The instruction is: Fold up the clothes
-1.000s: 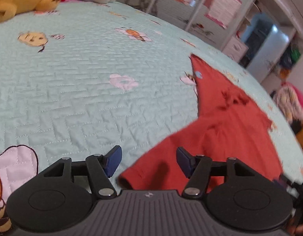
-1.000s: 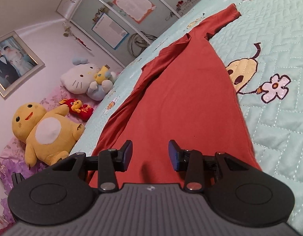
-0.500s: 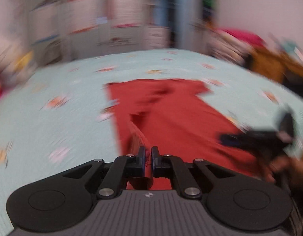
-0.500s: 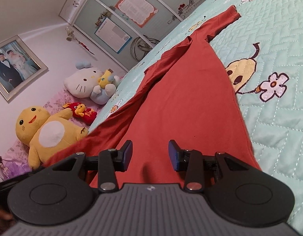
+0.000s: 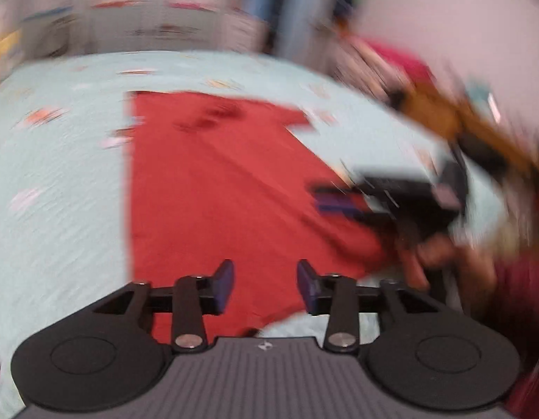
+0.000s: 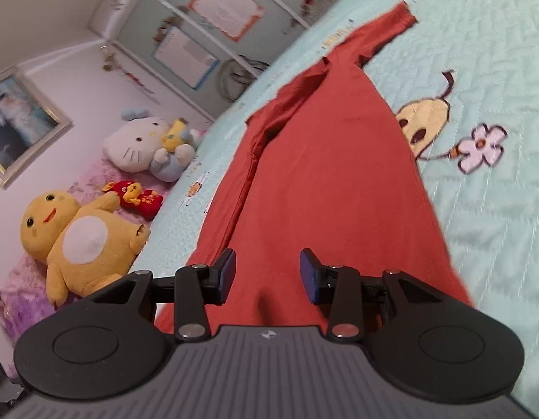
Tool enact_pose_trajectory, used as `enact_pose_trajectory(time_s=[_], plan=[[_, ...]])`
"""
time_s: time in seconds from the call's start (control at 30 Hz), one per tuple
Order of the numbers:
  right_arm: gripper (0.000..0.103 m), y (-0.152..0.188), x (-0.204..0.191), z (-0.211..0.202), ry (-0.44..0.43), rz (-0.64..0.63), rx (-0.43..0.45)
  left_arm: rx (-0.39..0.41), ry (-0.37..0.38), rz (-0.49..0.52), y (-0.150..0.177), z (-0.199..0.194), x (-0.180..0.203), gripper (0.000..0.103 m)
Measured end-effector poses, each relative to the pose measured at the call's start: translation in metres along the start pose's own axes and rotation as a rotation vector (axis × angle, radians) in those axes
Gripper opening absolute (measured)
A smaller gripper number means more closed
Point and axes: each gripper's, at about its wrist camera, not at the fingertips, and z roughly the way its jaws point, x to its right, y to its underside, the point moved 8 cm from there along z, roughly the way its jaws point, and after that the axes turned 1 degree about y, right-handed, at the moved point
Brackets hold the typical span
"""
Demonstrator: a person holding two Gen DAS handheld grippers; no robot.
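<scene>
A red T-shirt point(image 5: 217, 181) lies flat on the mint quilted bed point(image 5: 59, 174); its left side is folded in, leaving a straight edge. My left gripper point(image 5: 264, 279) hovers over the shirt's near hem, jaws opening, nothing between them. This view is motion-blurred. My right gripper point(image 5: 334, 202) shows blurred at the shirt's right edge, held by a person's hand point(image 5: 444, 255). In the right wrist view the shirt point(image 6: 332, 181) runs away lengthwise, one sleeve point(image 6: 391, 28) at the far end. The right gripper point(image 6: 266, 269) sits low over the near cloth, jaws opening slightly, pads not pinching it.
Plush toys line the bed's head: a yellow one point(image 6: 80, 241), a white cat point(image 6: 140, 146), a small red one point(image 6: 136, 195). Glass-door cabinets point(image 6: 206, 35) stand beyond the bed point(image 6: 496, 227). A framed photo point(image 6: 14, 125) hangs on the wall.
The left gripper shut on the shirt's left side, swung it across onto the body, then opened and let go. The right gripper stayed almost still.
</scene>
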Motion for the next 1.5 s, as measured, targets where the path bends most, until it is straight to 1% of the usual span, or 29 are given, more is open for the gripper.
enact_pose_trajectory(time_s=[0.03, 0.1, 0.13, 0.2, 0.23, 0.37, 0.47, 0.5, 0.53, 0.57, 0.6, 0.67, 0.73, 0.8, 0.87, 0.9, 0.93, 0.97, 1.0, 1.07, 1.1, 1.2, 1.27, 1.33, 1.37, 1.4, 1.43, 1.47, 1.5], plan=[[0.043, 0.005, -0.010, -0.001, -0.028, 0.010, -0.025, 0.028, -0.029, -0.074, -0.001, -0.007, -0.017, 0.046], [0.043, 0.020, -0.034, 0.001, -0.078, 0.001, -0.107, 0.025, -0.074, -0.168, 0.004, -0.010, -0.046, 0.046], [0.043, 0.030, -0.046, 0.005, -0.091, -0.014, -0.165, 0.027, -0.085, -0.194, 0.007, -0.010, -0.054, 0.046], [0.043, 0.053, -0.066, 0.019, -0.082, -0.046, -0.279, 0.032, -0.105, -0.240, 0.013, -0.011, -0.068, 0.046], [0.043, 0.062, -0.074, 0.025, -0.074, -0.057, -0.326, 0.034, -0.104, -0.248, 0.015, -0.010, -0.070, 0.046], [0.043, 0.081, -0.084, 0.047, -0.011, -0.042, -0.415, 0.025, -0.075, -0.247, 0.018, 0.001, -0.068, 0.046], [0.043, 0.084, -0.086, 0.055, 0.002, -0.020, -0.441, 0.020, -0.054, -0.251, 0.019, 0.008, -0.067, 0.046], [0.040, 0.084, -0.086, 0.058, 0.001, -0.011, -0.447, 0.023, -0.049, -0.261, 0.018, 0.009, -0.069, 0.046], [0.034, 0.084, -0.085, 0.060, 0.000, -0.003, -0.457, 0.026, -0.045, -0.274, 0.018, 0.011, -0.070, 0.046], [0.008, 0.086, -0.084, 0.061, -0.002, 0.003, -0.476, 0.029, -0.037, -0.288, 0.018, 0.010, -0.070, 0.047], [0.000, 0.086, -0.083, 0.062, -0.002, 0.006, -0.490, 0.031, -0.030, -0.297, 0.018, 0.009, -0.070, 0.048], [0.000, 0.079, -0.083, 0.058, 0.005, -0.002, -0.484, 0.036, -0.022, -0.309, 0.017, 0.006, -0.072, 0.050], [0.000, 0.065, -0.085, 0.049, 0.005, -0.047, -0.449, 0.042, -0.038, -0.315, 0.019, 0.003, -0.076, 0.054], [0.000, 0.056, -0.080, 0.045, 0.065, -0.116, -0.428, 0.036, -0.050, -0.337, 0.022, 0.003, -0.081, 0.055], [0.000, 0.056, -0.071, 0.048, 0.064, -0.071, -0.445, 0.015, -0.059, -0.363, 0.027, 0.006, -0.086, 0.055], [0.005, 0.058, -0.067, 0.050, 0.065, -0.052, -0.444, 0.004, -0.061, -0.374, 0.030, 0.008, -0.088, 0.055], [0.006, 0.060, -0.063, 0.051, 0.060, -0.028, -0.443, -0.002, -0.058, -0.383, 0.031, 0.009, -0.089, 0.055], [0.007, 0.062, -0.060, 0.051, 0.040, 0.009, -0.444, -0.008, -0.054, -0.391, 0.032, 0.009, -0.090, 0.055], [0.010, 0.065, -0.058, 0.050, 0.019, 0.049, -0.447, -0.013, -0.051, -0.400, 0.033, 0.009, -0.092, 0.055], [0.023, 0.068, -0.057, 0.045, -0.032, 0.106, -0.459, -0.023, -0.040, -0.421, 0.034, 0.010, -0.095, 0.055], [0.027, 0.070, -0.058, 0.042, -0.050, 0.117, -0.462, -0.028, -0.031, -0.435, 0.034, 0.011, -0.095, 0.055], [0.027, 0.073, -0.062, 0.035, -0.060, 0.086, -0.465, -0.047, 0.016, -0.487, 0.035, 0.015, -0.096, 0.055], [0.027, 0.078, -0.065, 0.033, -0.069, 0.060, -0.478, -0.073, 0.066, -0.521, 0.035, 0.020, -0.093, 0.055], [0.025, 0.083, -0.069, 0.032, -0.072, 0.025, -0.492, -0.108, 0.111, -0.530, 0.035, 0.027, -0.088, 0.055], [0.016, 0.086, -0.072, 0.034, -0.065, 0.002, -0.496, -0.119, 0.117, -0.524, 0.035, 0.030, -0.086, 0.055], [0.009, 0.088, -0.075, 0.037, -0.065, -0.006, -0.501, -0.130, 0.122, -0.518, 0.035, 0.033, -0.084, 0.051], [0.008, 0.089, -0.078, 0.039, -0.065, -0.012, -0.505, -0.139, 0.115, -0.507, 0.035, 0.036, -0.083, 0.046], [0.005, 0.089, -0.079, 0.040, -0.064, -0.017, -0.505, -0.148, 0.098, -0.496, 0.036, 0.036, -0.083, 0.025], [0.003, 0.088, -0.079, 0.039, -0.061, -0.026, -0.500, -0.159, 0.096, -0.491, 0.038, 0.037, -0.083, 0.010]])
